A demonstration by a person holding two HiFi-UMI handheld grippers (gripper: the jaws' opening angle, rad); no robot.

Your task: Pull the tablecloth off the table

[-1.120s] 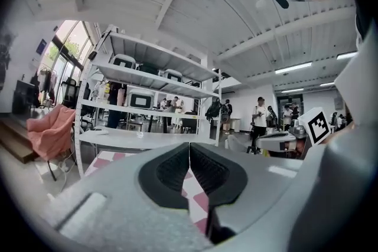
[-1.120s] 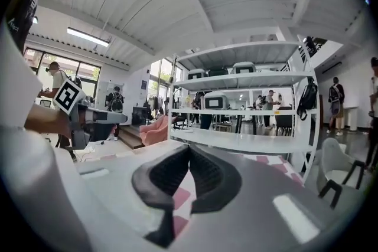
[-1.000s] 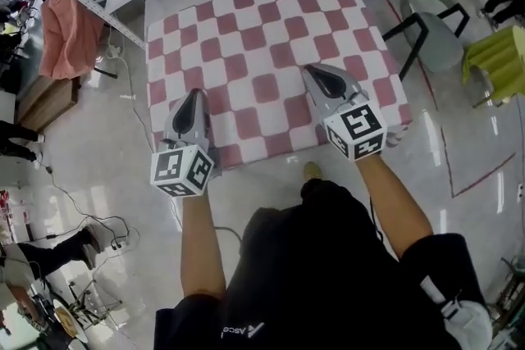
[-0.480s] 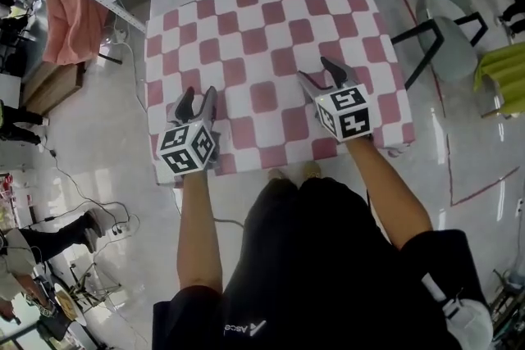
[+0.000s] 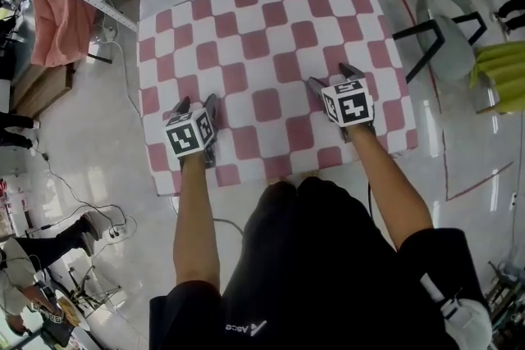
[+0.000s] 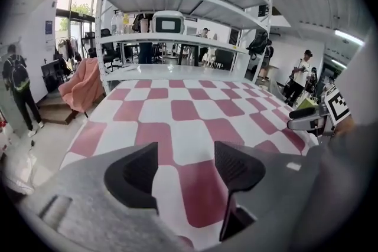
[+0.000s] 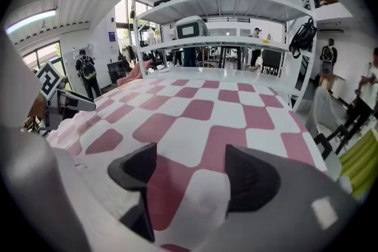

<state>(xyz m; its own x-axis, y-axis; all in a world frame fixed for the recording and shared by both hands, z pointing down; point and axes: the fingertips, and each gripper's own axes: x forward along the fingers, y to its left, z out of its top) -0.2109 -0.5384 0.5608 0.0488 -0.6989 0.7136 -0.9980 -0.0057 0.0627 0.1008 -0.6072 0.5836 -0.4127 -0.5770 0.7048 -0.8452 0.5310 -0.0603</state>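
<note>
A red-and-white checked tablecloth (image 5: 262, 37) covers the whole table and hangs over its near edge. My left gripper (image 5: 195, 104) hovers low over the cloth's near left part, its jaws wide apart. In the left gripper view the two dark fingers (image 6: 137, 174) frame only the cloth (image 6: 189, 109) beneath them. My right gripper (image 5: 334, 78) is over the near right part, also open, with the cloth (image 7: 195, 121) lying close under its jaws. Both sets of jaws have just been opening, and neither pinches the cloth.
A white shelving rack (image 6: 177, 38) stands behind the table. A grey chair (image 5: 447, 45) and a yellow-green object (image 5: 500, 70) are to the right. A pink cloth (image 5: 53, 20) hangs at the left, with cables on the floor. People stand in the background.
Both grippers have dropped and tilted down toward the cloth near the table's front edge. Their jaws went from shut to wide open.
</note>
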